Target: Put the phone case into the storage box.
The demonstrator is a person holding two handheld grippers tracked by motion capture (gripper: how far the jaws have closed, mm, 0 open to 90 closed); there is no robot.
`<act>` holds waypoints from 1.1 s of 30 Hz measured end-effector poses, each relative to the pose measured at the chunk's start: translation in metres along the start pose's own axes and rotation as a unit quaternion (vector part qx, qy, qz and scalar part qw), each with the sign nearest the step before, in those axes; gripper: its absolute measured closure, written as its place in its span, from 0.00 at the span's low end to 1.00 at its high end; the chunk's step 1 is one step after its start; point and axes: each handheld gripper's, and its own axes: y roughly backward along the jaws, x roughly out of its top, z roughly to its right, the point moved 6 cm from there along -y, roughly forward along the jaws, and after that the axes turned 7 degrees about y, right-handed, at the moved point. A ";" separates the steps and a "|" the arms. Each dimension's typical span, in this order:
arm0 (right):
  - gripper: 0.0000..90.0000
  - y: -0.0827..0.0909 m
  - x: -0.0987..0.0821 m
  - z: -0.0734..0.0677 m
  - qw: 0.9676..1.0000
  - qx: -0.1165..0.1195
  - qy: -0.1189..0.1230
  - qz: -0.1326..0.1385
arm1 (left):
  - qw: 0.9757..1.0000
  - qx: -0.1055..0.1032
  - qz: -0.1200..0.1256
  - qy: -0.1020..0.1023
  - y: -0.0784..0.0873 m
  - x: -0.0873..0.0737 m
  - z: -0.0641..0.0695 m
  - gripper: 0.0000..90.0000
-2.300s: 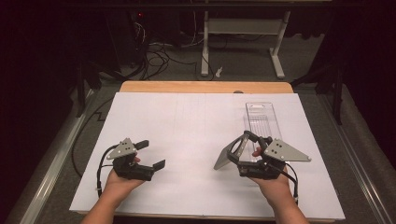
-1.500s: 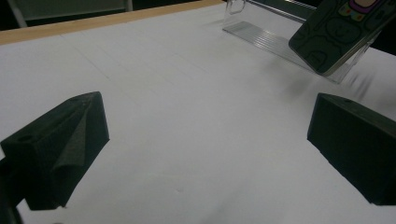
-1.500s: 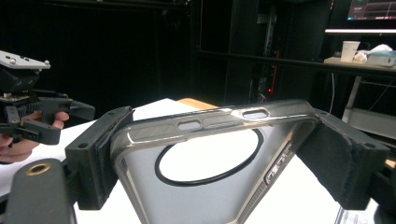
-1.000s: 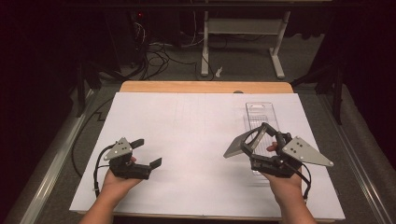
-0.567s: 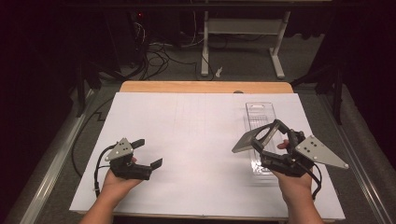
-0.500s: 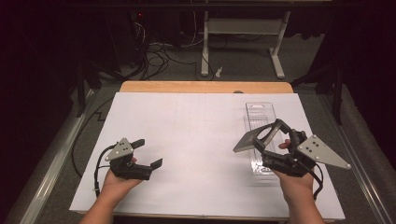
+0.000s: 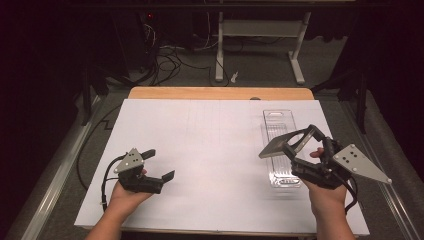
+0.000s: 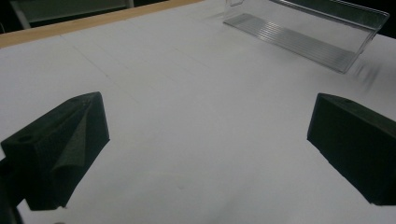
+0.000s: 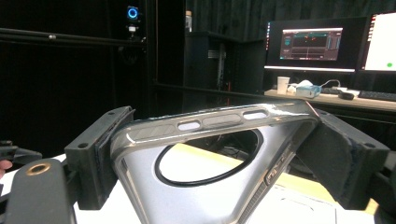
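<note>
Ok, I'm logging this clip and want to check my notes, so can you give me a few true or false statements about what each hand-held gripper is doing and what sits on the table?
1. The right hand-held gripper is shut on a phone case. True.
2. The left hand-held gripper also grips something. False: its jaws stand wide apart over bare white paper.
3. A clear plastic tray lies on the right part of the paper. True.
4. The phone case rests flat inside the tray. False: it is held up off the table, tilted, between the right jaws.
5. The case has a round ring on its back. True, as the right gripper view shows.
</note>
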 end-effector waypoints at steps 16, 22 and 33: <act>0.17 0.011 0.004 0.019 0.999 -0.037 0.000 0.008 | 1.000 -0.002 0.000 -0.001 0.000 0.000 0.001 0.00; 0.17 0.015 0.002 0.026 0.999 -0.049 -0.002 0.007 | 1.000 -0.004 0.002 0.002 0.000 0.000 0.001 0.00; 0.17 0.019 -0.003 0.037 0.998 -0.070 -0.002 0.001 | 1.000 -0.004 0.002 0.004 0.000 0.001 0.001 0.00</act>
